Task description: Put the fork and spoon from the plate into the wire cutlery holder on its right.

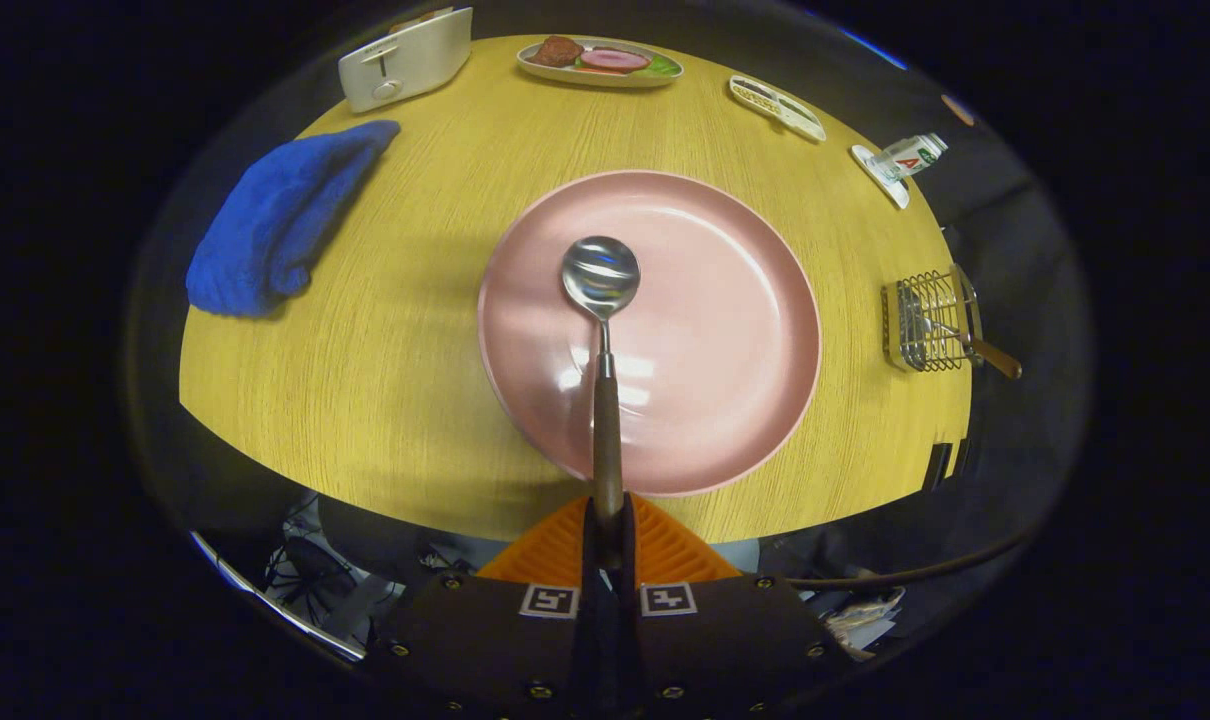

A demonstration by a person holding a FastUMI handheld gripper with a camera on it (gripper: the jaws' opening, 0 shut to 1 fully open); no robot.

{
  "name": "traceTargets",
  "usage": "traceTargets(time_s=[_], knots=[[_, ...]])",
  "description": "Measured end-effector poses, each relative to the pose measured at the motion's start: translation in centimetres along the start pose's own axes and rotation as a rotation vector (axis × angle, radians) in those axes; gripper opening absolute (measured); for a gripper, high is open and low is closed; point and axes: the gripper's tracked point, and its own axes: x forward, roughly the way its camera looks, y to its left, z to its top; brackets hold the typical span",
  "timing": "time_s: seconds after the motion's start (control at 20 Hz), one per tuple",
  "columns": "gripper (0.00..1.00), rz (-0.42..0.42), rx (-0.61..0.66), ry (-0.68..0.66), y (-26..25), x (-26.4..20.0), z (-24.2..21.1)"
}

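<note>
A: What's the biggest thing here?

B: The wooden worktop [395,380], then the pink plate [705,340] near the middle of it, close to the near edge.

A: And around the plate?

B: A crumpled blue towel [270,230] lies at the left edge. A white toaster [405,58] stands at the far left corner, and a small tray of food [605,62] sits on the far edge beside it. Toward the far right there is a flat white item [777,106] and a small bottle [910,157] lying on a white card.

A: Where's the wire cutlery holder [930,320]?

B: At the right edge, well apart from the plate. The fork [970,342] is already in it, its brown handle sticking out over the edge.

A: And the spoon [602,340]?

B: Its bowl hangs above the plate's middle, handle running straight back to the gripper [606,525].

A: So the gripper has it?

B: Yes, both fingers are closed narrowly on the end of the brown handle.

A: Anything between spoon and holder?

B: Only bare plate and worktop.
</note>
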Motion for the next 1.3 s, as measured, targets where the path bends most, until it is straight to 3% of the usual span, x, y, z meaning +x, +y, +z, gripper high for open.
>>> traceTargets(time_s=[0.45, 0.95, 1.3], knots=[[0.08, -0.015, -0.011, -0.101, 0.0, -2.0, 2.8], [0.08, -0.154, -0.034, -0.178, -3.2, -4.9, 5.2], [0.08, -0.234, 0.071, -0.232, -8.5, -8.3, 7.4]])
